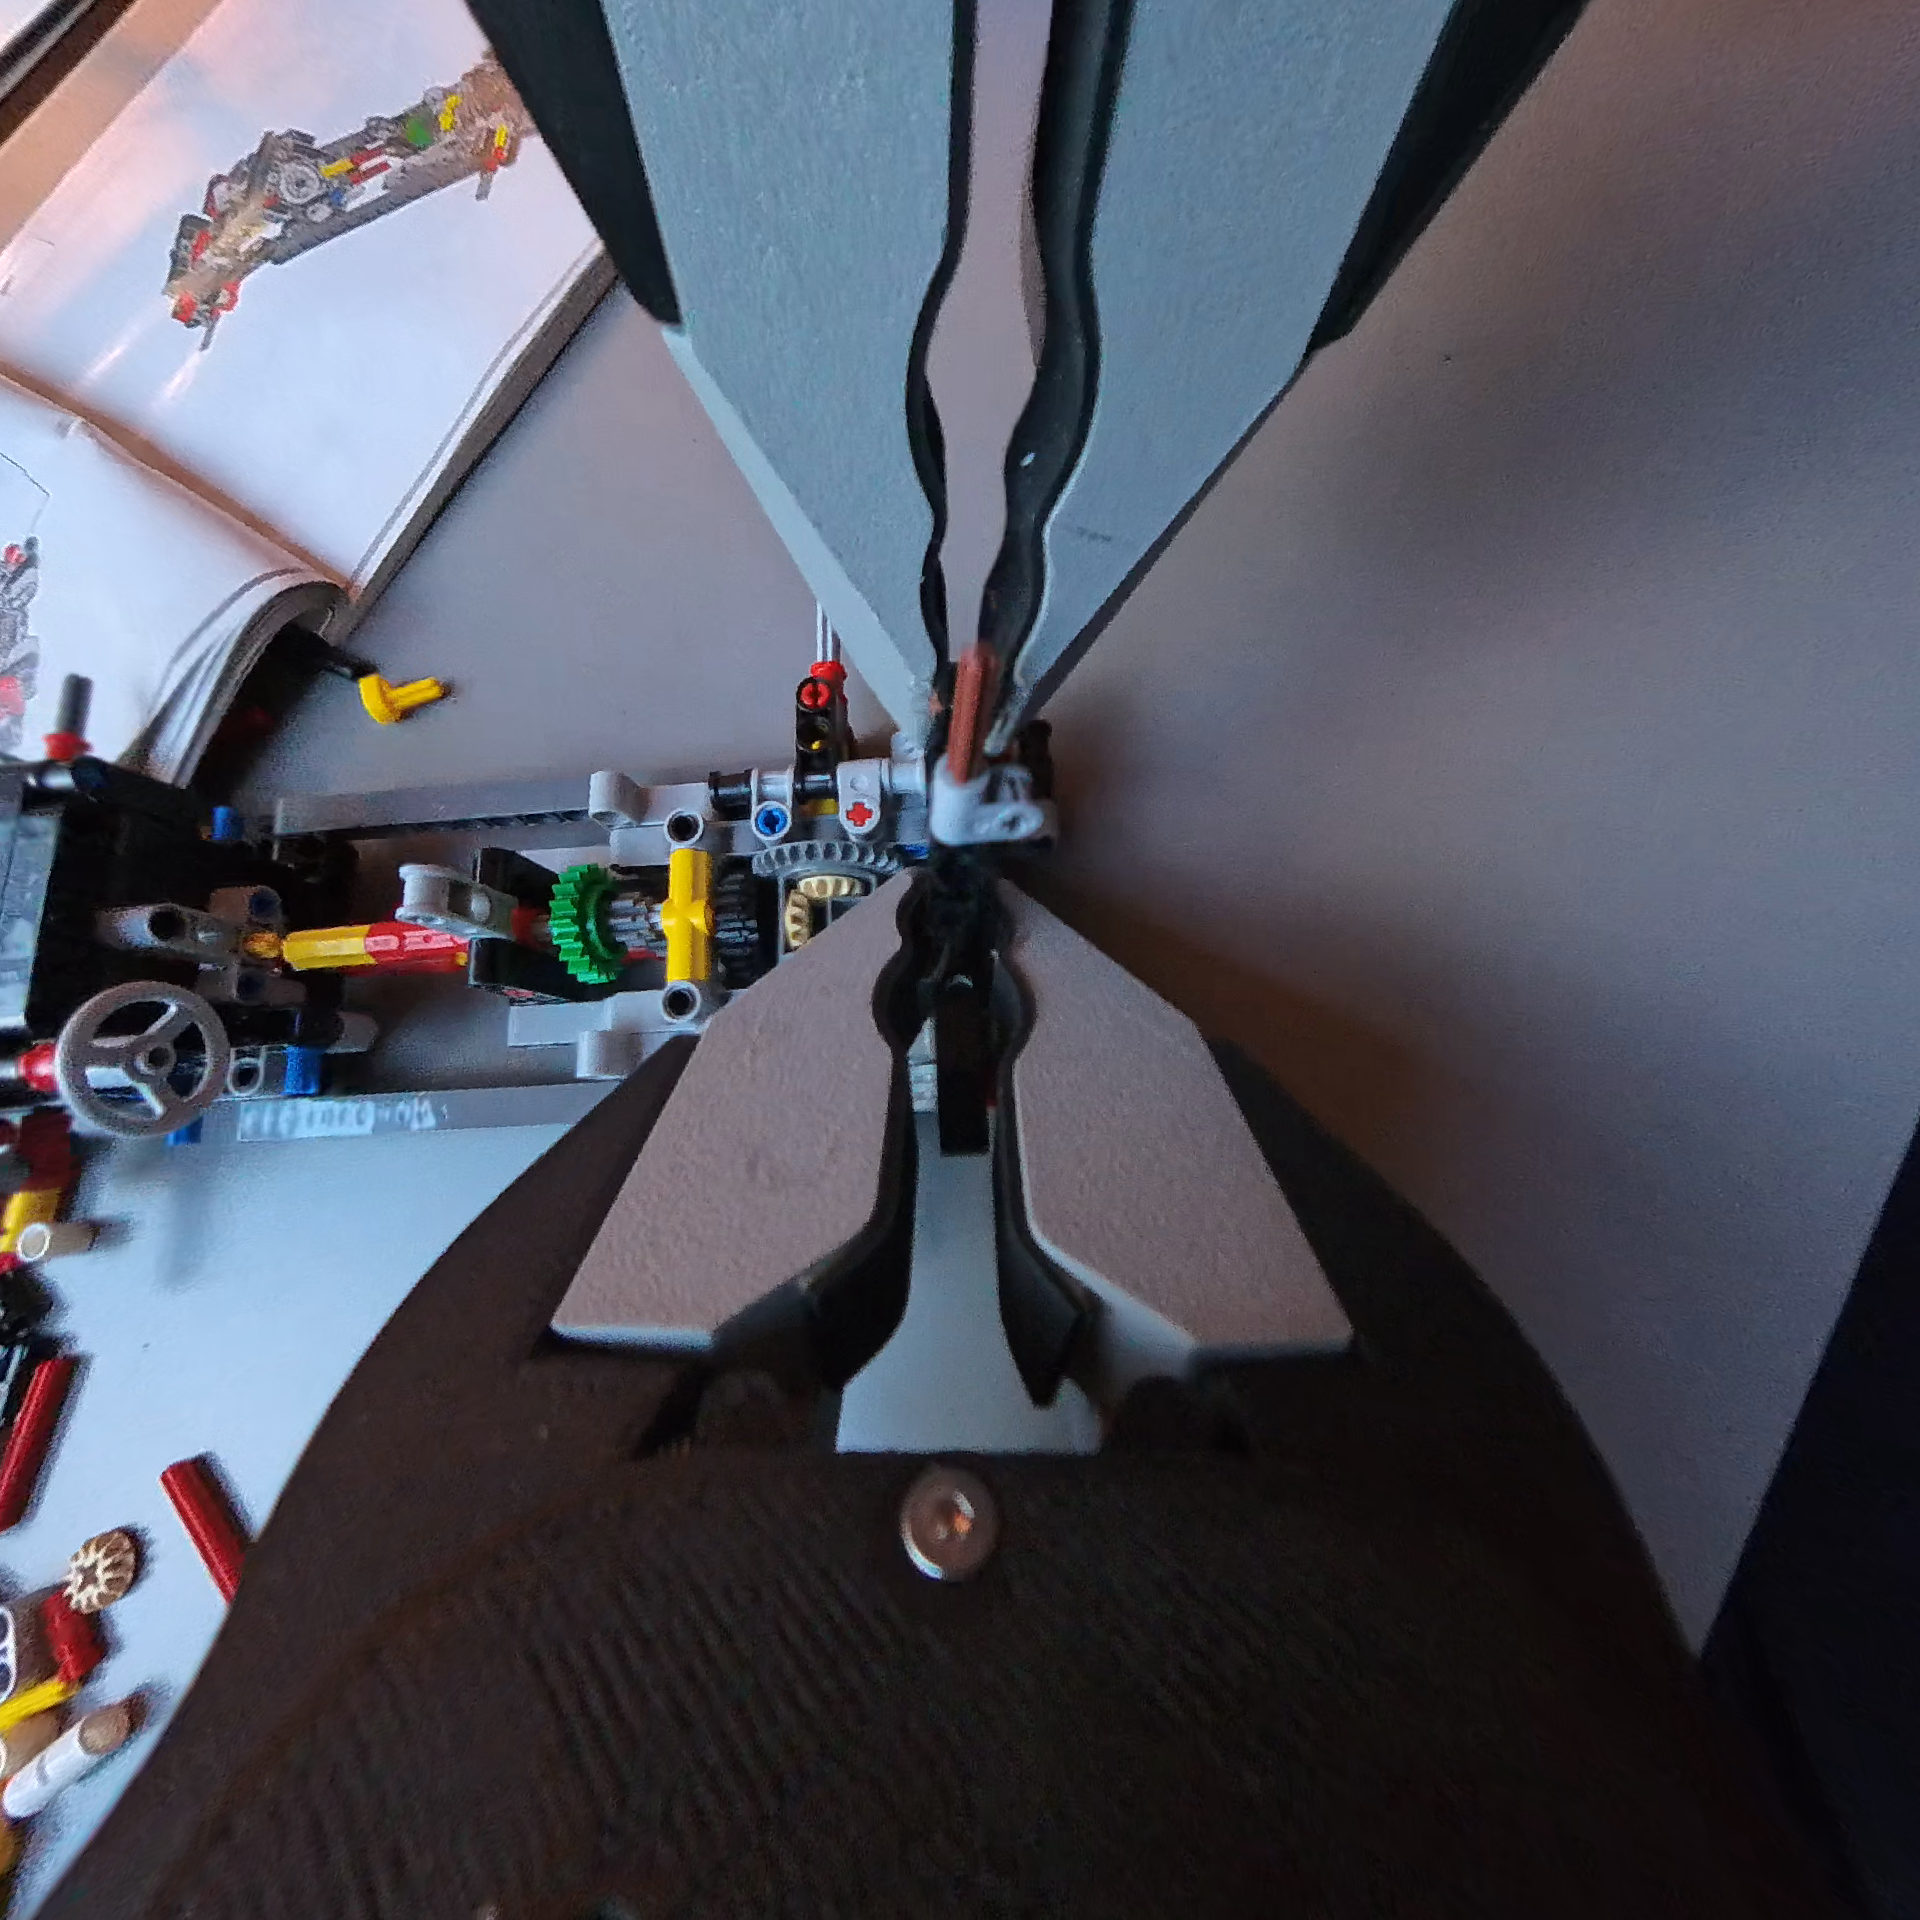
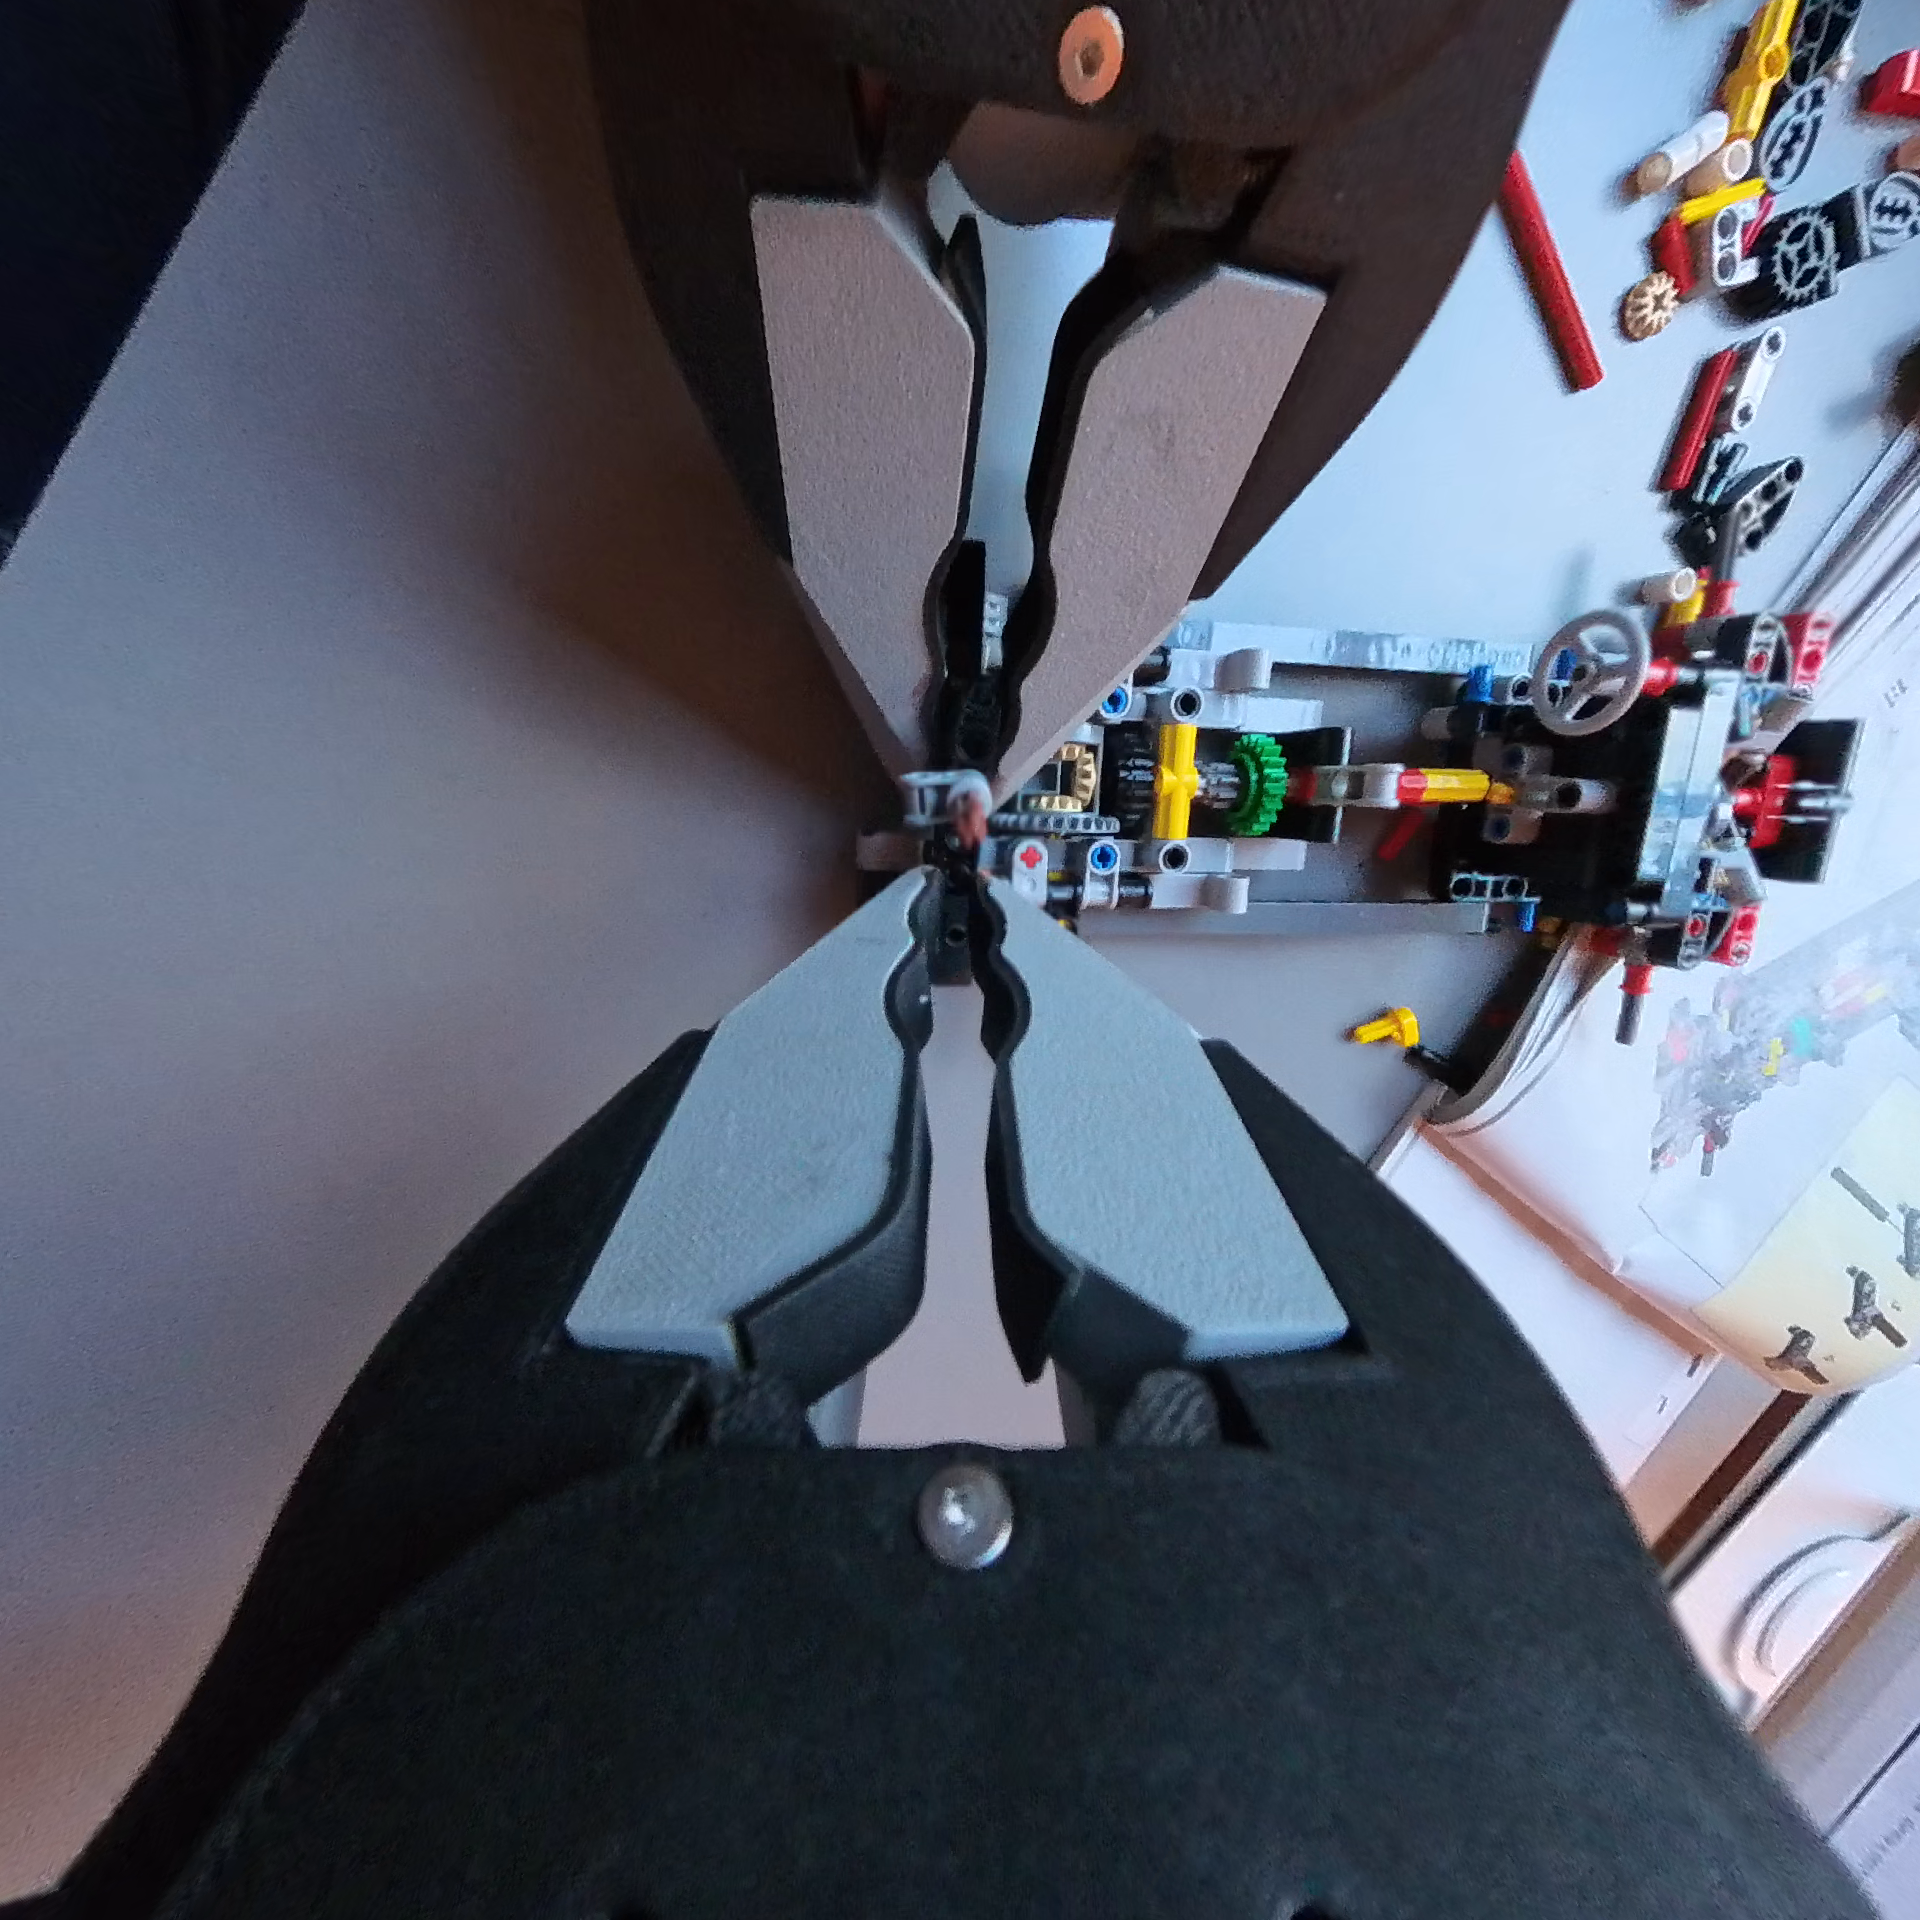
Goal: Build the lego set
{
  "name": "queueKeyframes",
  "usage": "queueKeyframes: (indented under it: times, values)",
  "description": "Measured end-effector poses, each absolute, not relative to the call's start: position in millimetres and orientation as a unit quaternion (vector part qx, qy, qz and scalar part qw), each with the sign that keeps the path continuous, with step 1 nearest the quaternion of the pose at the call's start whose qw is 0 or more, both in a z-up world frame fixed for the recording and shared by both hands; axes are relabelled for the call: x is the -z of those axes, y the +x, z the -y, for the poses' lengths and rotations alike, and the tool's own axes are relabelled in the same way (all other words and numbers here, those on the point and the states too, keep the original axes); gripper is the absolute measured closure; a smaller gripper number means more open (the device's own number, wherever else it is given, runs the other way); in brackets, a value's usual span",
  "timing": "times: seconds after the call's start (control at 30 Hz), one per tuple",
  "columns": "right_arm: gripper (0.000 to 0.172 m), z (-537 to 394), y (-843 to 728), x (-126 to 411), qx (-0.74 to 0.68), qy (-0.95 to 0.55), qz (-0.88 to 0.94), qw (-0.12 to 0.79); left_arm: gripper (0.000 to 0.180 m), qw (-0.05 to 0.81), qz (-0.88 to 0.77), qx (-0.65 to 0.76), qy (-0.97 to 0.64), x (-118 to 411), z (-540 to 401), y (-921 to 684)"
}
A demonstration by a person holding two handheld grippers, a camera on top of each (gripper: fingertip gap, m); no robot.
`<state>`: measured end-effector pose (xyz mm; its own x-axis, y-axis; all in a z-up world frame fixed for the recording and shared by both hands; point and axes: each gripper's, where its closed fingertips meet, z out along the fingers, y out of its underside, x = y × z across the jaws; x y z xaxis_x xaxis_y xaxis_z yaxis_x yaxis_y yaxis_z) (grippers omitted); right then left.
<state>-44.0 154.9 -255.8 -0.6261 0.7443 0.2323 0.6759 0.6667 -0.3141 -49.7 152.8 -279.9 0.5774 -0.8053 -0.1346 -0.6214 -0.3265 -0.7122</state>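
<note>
Left wrist view shows the left gripper [image 1: 951, 914] entering from the lower edge, its grey fingers [image 1: 800, 1049] converging to a narrow slit and clamped on a black beam [image 1: 961, 1060] that runs lengthwise between the dark pads. The right gripper [image 1: 971, 707] comes in from the top edge, directly opposed, so the two sets of tips nearly meet nose to nose. Its tongs are drawn together on a thin brown axle [image 1: 971, 696], whose lower end sits in a light grey connector [image 1: 987, 810].

Right wrist view gives the reverse arrangement: right gripper [image 2: 951, 914] from below, left gripper [image 2: 971, 727] from above, the grey connector [image 2: 935, 798] between the tips. A black piece [image 2: 951, 940] also lies between the right pads here; whether it is gripped cannot be told.

Both tools meet at the end of a grey brick-built chassis [image 1: 644, 831] lying on the pale table [image 1: 1455, 623]. It carries a green gear [image 1: 580, 925], a yellow cross piece [image 1: 688, 914] and a grey steering wheel [image 1: 143, 1058]. An open instruction booklet [image 1: 260, 312] and loose red rods [image 1: 203, 1517] lie well apart from the grippers.
</note>
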Motion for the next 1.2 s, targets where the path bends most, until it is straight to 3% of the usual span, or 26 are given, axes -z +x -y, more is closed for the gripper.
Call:
queueKeyframes:
  times: [0.7,1.0,1.2]
  values:
    - [0.170,-154.1,-45.4,261.7,-0.013,-0.366,0.911,0.189,0.174,0.385,-0.443,0.120,-0.801,282.2,-152.9,-50.6]
    - [0.170,-152.3,-46.5,261.4,-0.118,-0.388,0.883,0.235,0.174,0.390,-0.438,0.122,-0.801,282.6,-153.2,-50.5]
    - [0.169,-153.3,-45.0,261.0,0.006,-0.342,0.892,0.295,0.174,0.392,-0.440,0.123,-0.799,282.7,-153.8,-50.6]
